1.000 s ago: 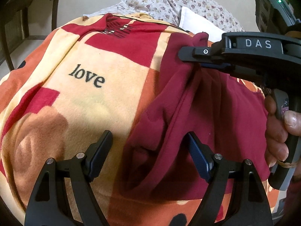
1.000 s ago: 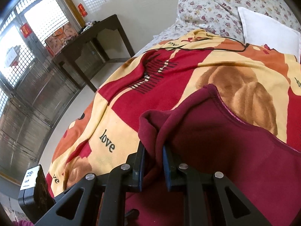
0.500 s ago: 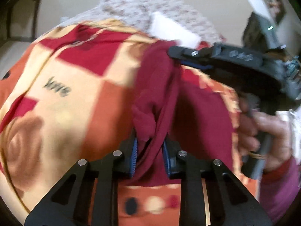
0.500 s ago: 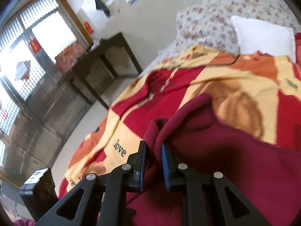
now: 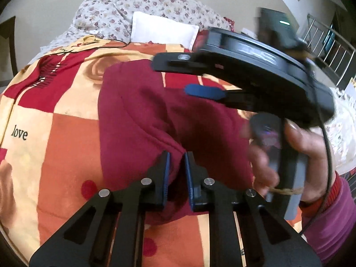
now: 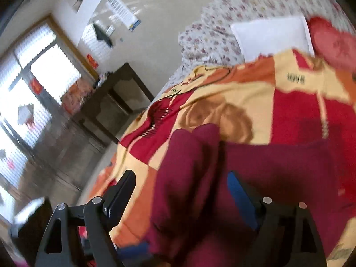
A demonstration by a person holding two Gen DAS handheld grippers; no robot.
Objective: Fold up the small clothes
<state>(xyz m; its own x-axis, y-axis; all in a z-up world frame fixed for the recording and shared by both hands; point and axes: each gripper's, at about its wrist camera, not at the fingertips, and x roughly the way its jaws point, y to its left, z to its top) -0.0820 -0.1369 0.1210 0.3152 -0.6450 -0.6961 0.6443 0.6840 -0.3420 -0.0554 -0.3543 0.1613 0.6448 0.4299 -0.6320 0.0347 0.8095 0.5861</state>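
Note:
A maroon garment (image 5: 133,122) lies rumpled on the patterned blanket (image 5: 66,144). My left gripper (image 5: 176,155) pinches a raised fold at the garment's near edge; its jaws are closing, with the blue pads pressing the cloth from both sides. In the left wrist view my right gripper (image 5: 171,76) hovers over the garment's far part, held by a hand (image 5: 300,151). In its own view the right gripper (image 6: 180,184) has its jaws opening wide. The garment (image 6: 189,166) bulges up between the fingers, and neither pad presses it.
A white pillow (image 5: 162,31) and floral bedding (image 5: 144,4) lie at the head of the bed. A dark wooden table (image 6: 115,102) stands by the bed's left side, near bright windows (image 6: 33,77). A metal railing (image 5: 329,44) is at the far right.
My left gripper went from open to shut on a fold of the garment and rose with it. The right gripper let go of the cloth and spread wide. Both views shifted towards the pillow.

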